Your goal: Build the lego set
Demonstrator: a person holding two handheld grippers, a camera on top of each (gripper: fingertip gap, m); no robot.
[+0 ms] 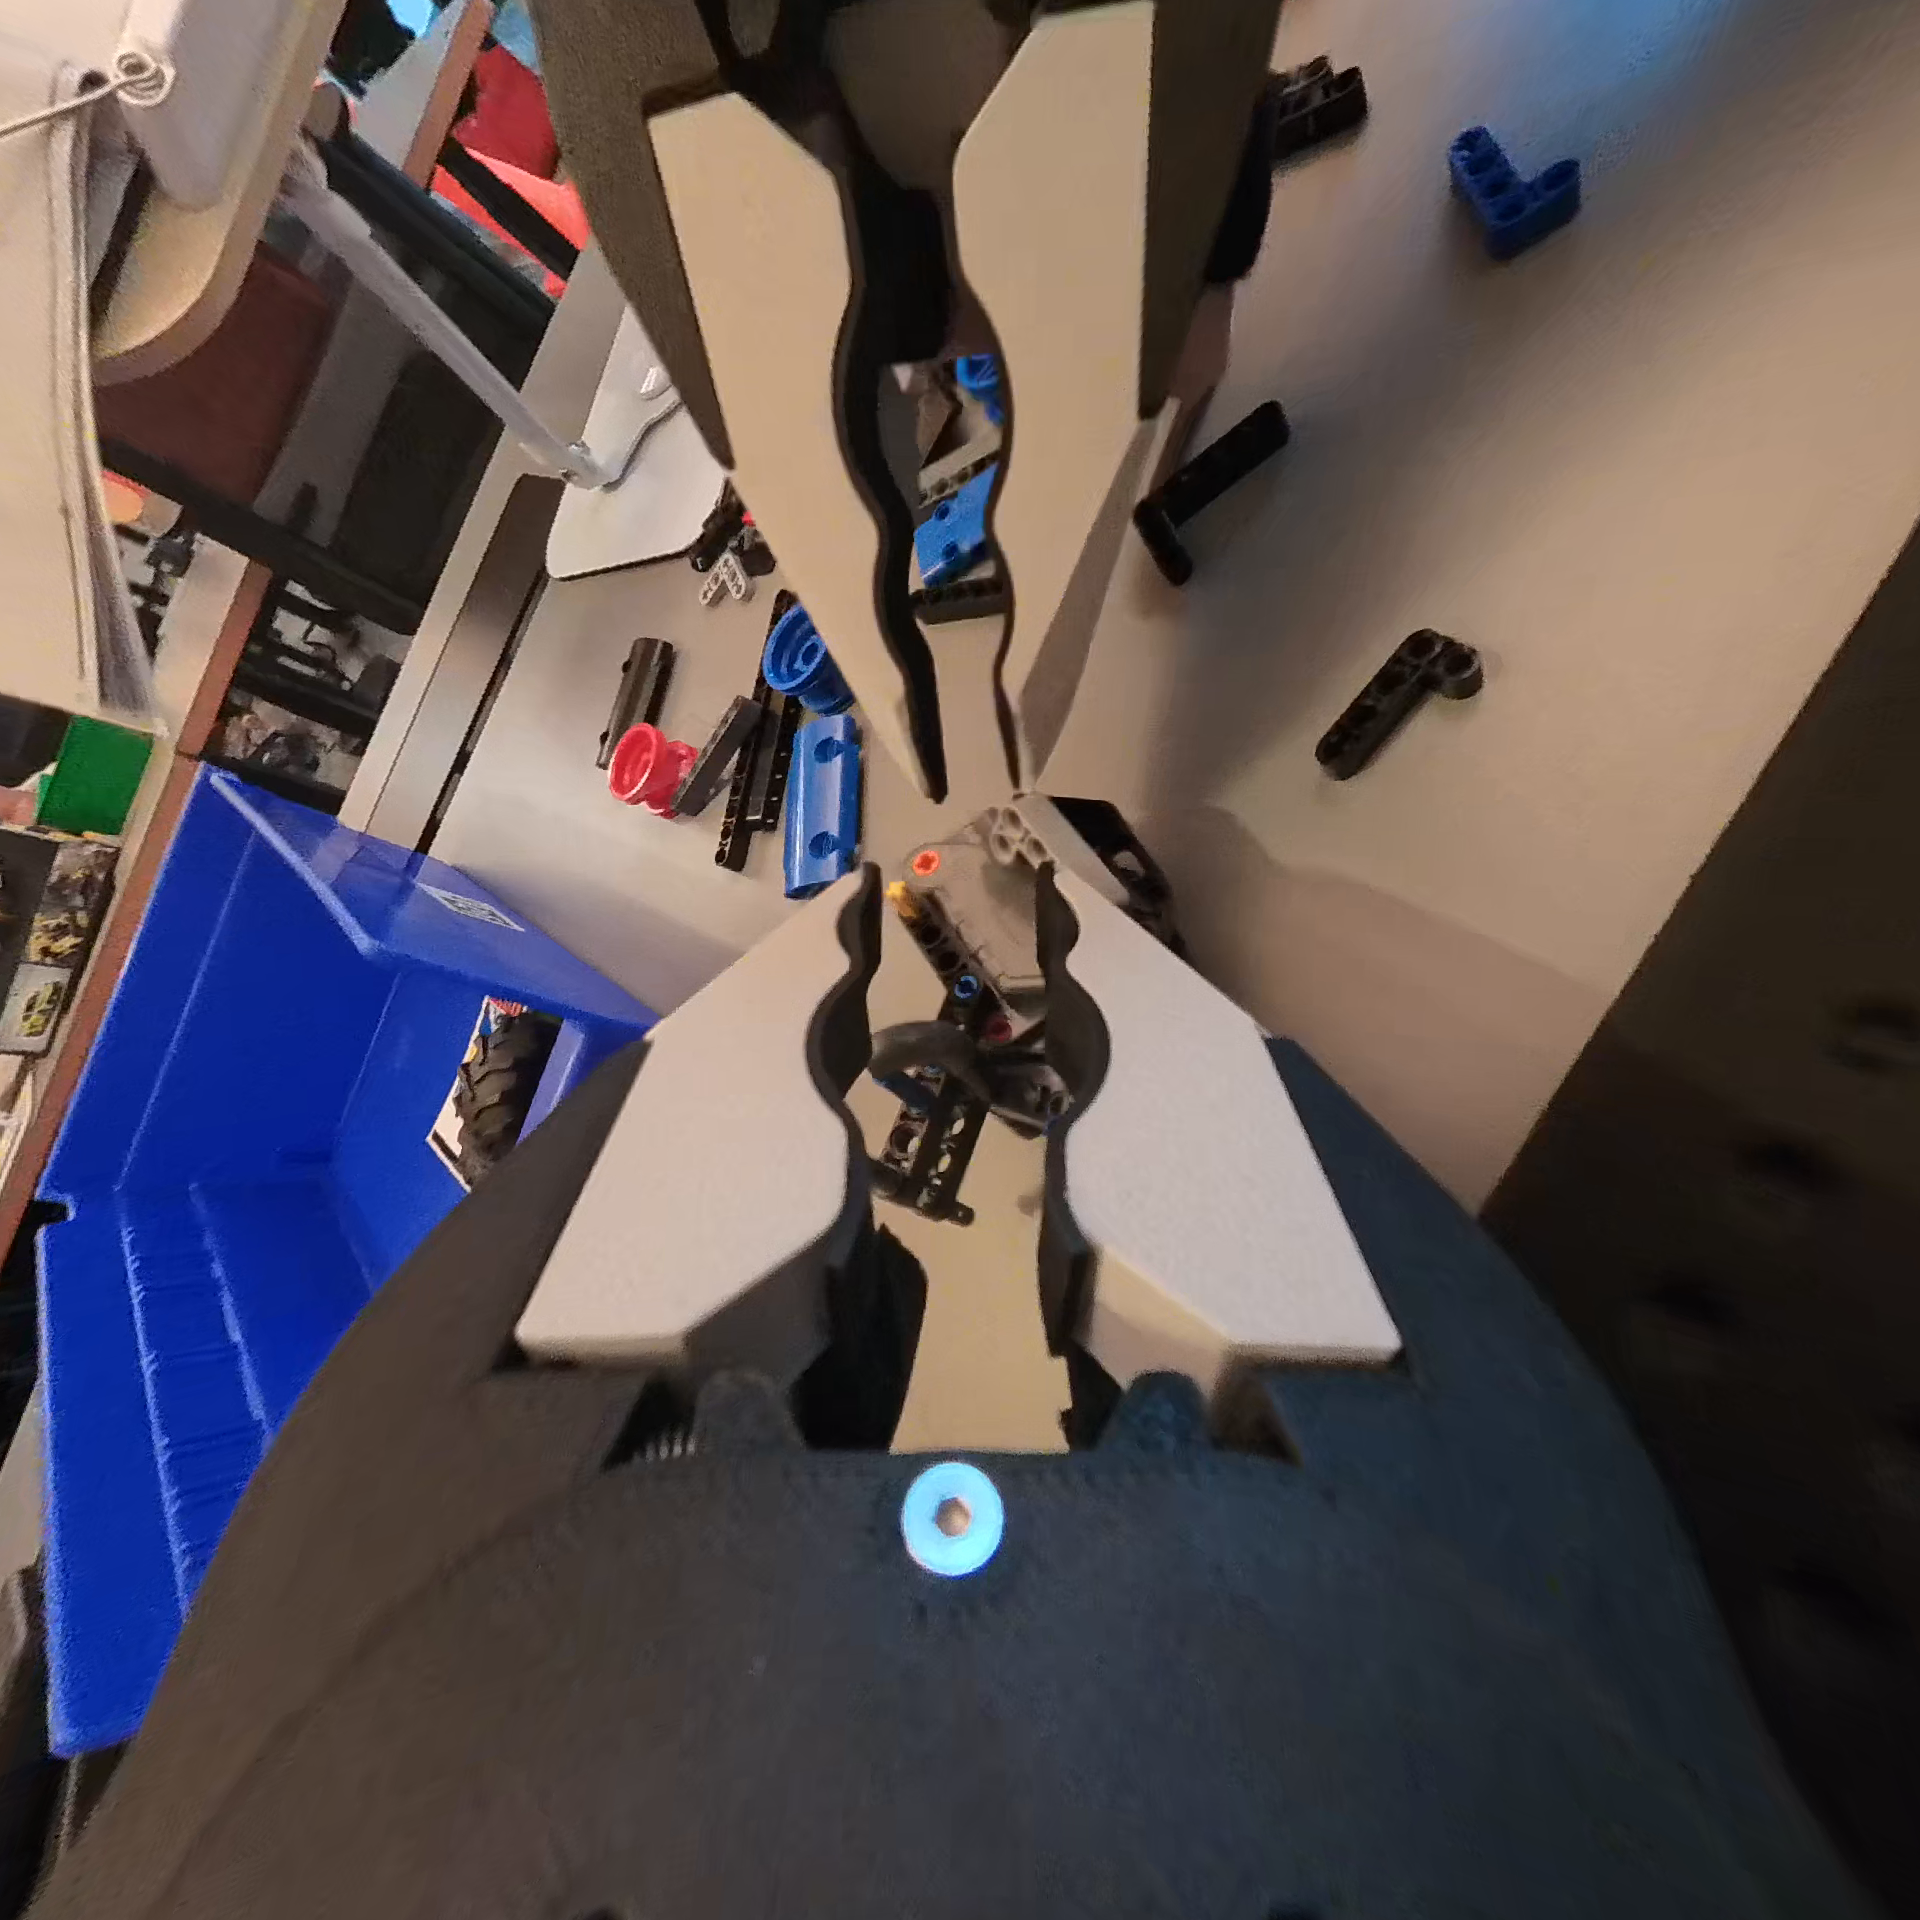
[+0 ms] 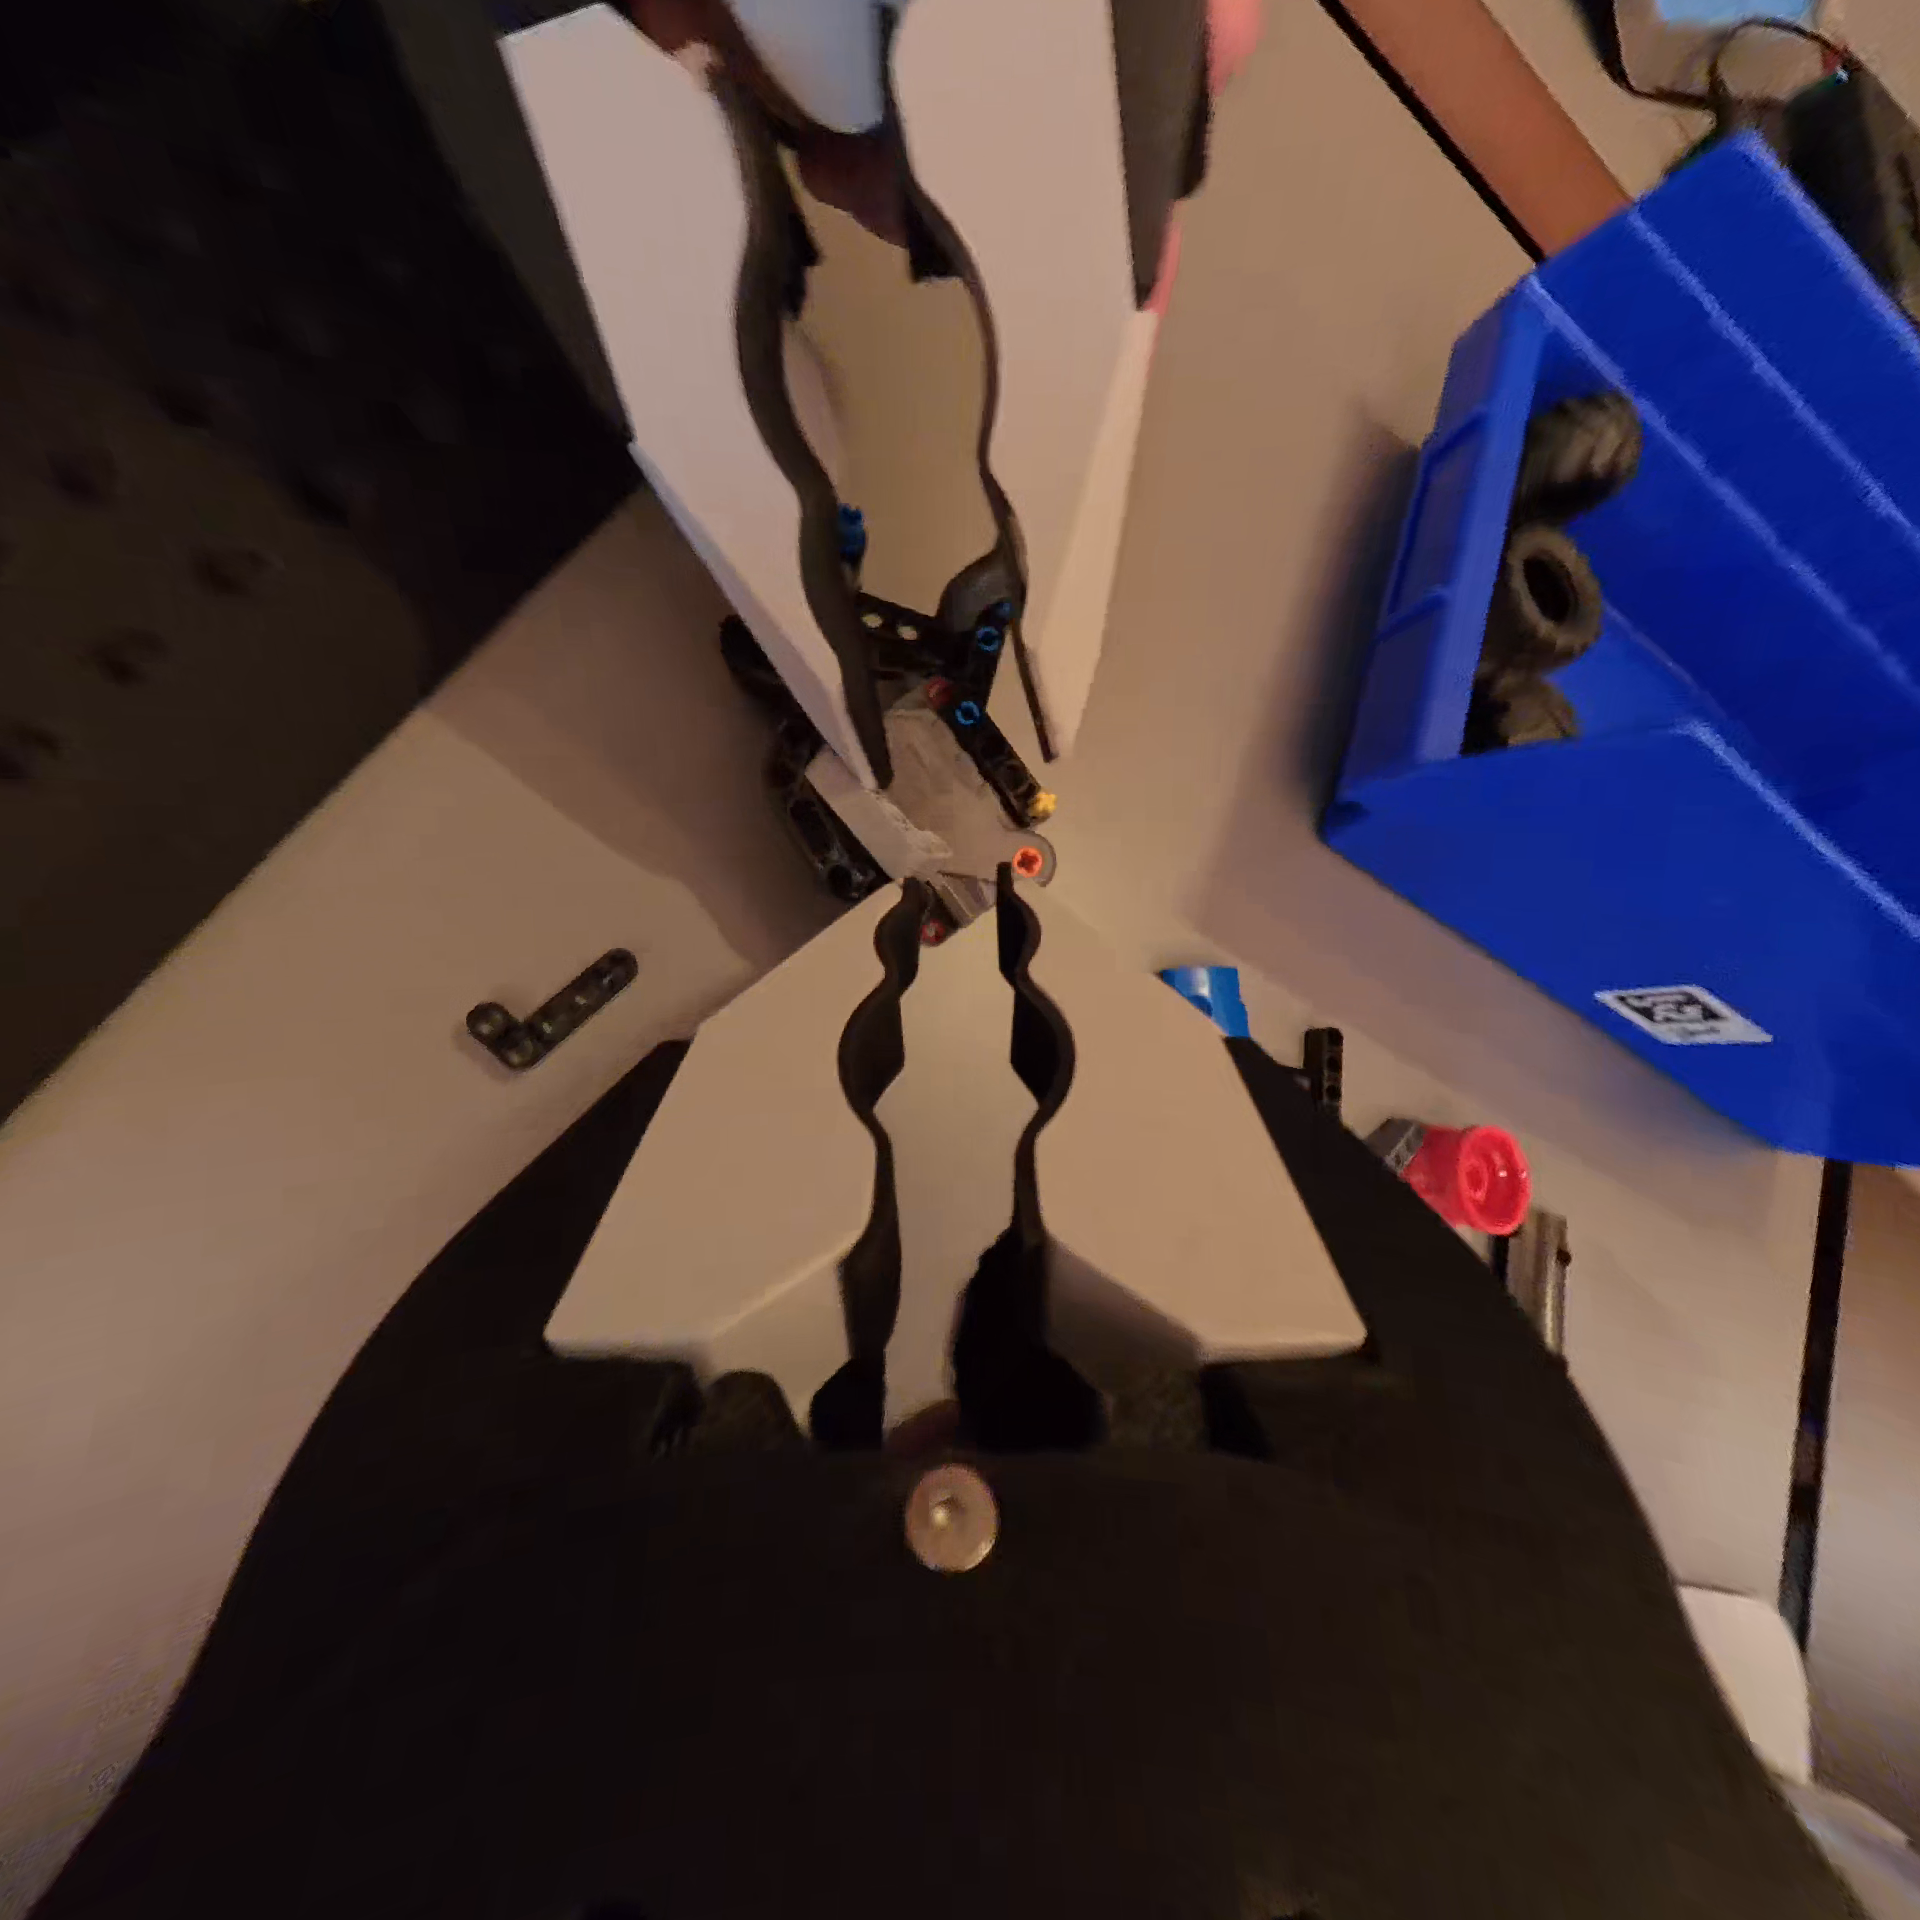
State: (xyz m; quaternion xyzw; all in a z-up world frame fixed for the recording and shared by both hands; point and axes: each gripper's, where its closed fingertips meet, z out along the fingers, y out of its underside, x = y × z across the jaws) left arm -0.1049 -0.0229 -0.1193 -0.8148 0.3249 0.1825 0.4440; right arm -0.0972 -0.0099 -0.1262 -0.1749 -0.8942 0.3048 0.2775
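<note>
Lego assembly (image 1: pixel 971 925), grey block w/ black holed beams + small blue, red, orange, yellow pins, sits between both grippers over the pale table (image 1: pixel 1455 540); can't tell if it rests on the table or is lifted.

L gripper (image 1: pixel 956 894): jaws narrow, closed on the assembly's grey/black mid part, fingertips pressing either side. R gripper (image 2: pixel 951 888): jaws nearly together, tips pinching a small grey end piece of the same assembly, just beside the orange pin (image 2: pixel 1027 860). The 2 grippers point at each other, tips almost touching.

Loose parts on table, L wrist view:
- 1 blue L-shaped beam (image 1: pixel 1512 187), far side
- 2 black angled beams, (image 1: pixel 1210 488) and (image 1: pixel 1397 701), well apart
- 1 more black piece (image 1: pixel 1320 99) near the top edge, blurry
- 1 red hub (image 1: pixel 646 767) touching a cluster of black beams (image 1: pixel 753 769)
- 1 blue panel (image 1: pixel 823 805) beside that cluster, 1 blue round piece (image 1: pixel 800 660) just above it
- 1 black tube (image 1: pixel 636 696)
- 1 small grey piece (image 1: pixel 727 580)

More blue/grey parts show through the R gripper's gap, count unclear.

1 blue bin (image 2: pixel 1683 665) near the table edge, holding black tyres (image 2: pixel 1558 582); 3 visible.
</note>
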